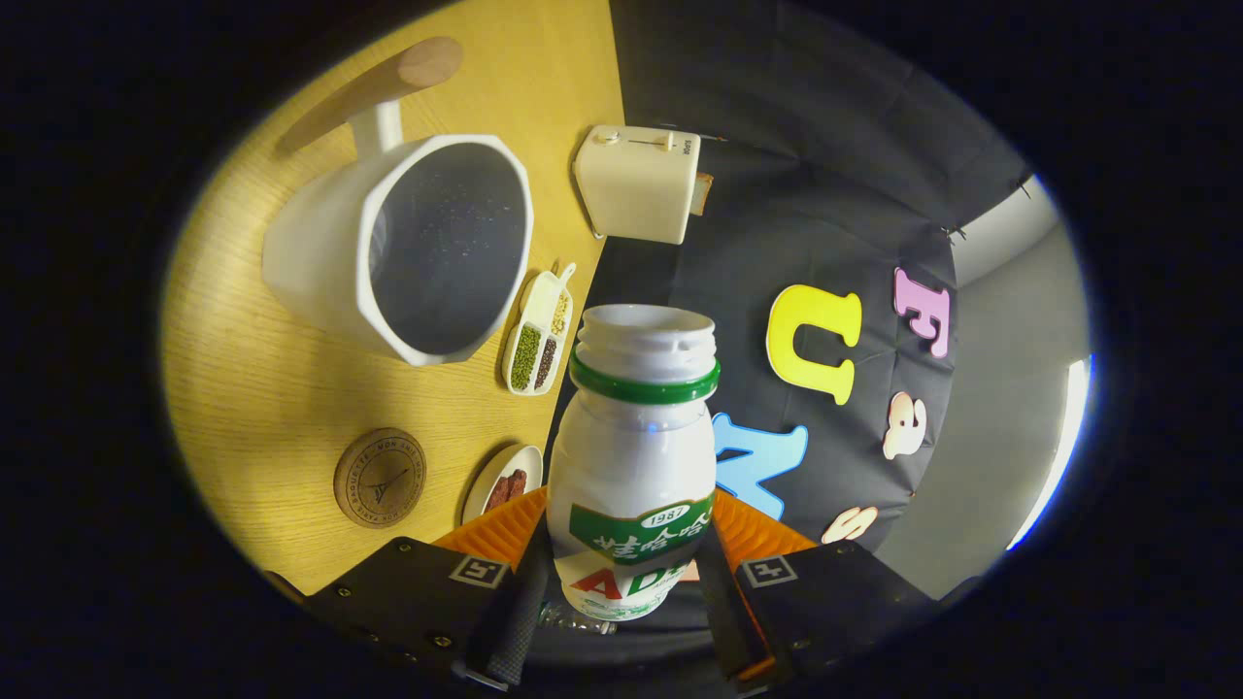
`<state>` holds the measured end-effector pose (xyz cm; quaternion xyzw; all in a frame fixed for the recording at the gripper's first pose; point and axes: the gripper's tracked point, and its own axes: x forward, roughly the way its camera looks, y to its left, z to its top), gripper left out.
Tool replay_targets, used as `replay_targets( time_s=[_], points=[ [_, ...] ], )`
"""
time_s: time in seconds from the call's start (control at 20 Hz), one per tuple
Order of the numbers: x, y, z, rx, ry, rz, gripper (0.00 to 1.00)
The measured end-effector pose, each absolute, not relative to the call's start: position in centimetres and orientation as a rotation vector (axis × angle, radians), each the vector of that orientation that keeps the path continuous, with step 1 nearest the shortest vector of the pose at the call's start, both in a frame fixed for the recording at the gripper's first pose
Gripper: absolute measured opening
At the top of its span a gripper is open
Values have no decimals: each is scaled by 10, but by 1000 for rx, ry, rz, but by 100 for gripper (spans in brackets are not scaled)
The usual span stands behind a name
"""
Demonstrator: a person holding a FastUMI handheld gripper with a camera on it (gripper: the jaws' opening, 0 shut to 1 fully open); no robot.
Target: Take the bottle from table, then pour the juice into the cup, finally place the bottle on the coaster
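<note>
White bottle (631, 466) clamped in tongs (621, 573), tipped w/ mouth beside cup (408, 243); swing mouth over cup rim before pouring, go slow.

In my gripper (631, 568), a white bottle (633, 466) with green neck ring and green-red label; white cup (408, 248), speckled grey inside; brown coaster (380, 478); yellow woodgrain table (262, 388).

One bottle (631, 456), one cup (403, 248), one coaster (380, 478), one toaster (638, 183), two snack dishes (540, 335).
</note>
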<state>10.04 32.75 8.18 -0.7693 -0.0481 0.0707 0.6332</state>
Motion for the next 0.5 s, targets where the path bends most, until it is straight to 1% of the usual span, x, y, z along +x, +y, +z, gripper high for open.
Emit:
replay_targets(
  time_s=[0.5],
  points=[
    [99,311,55,-1367,23,232,72]
  ],
)
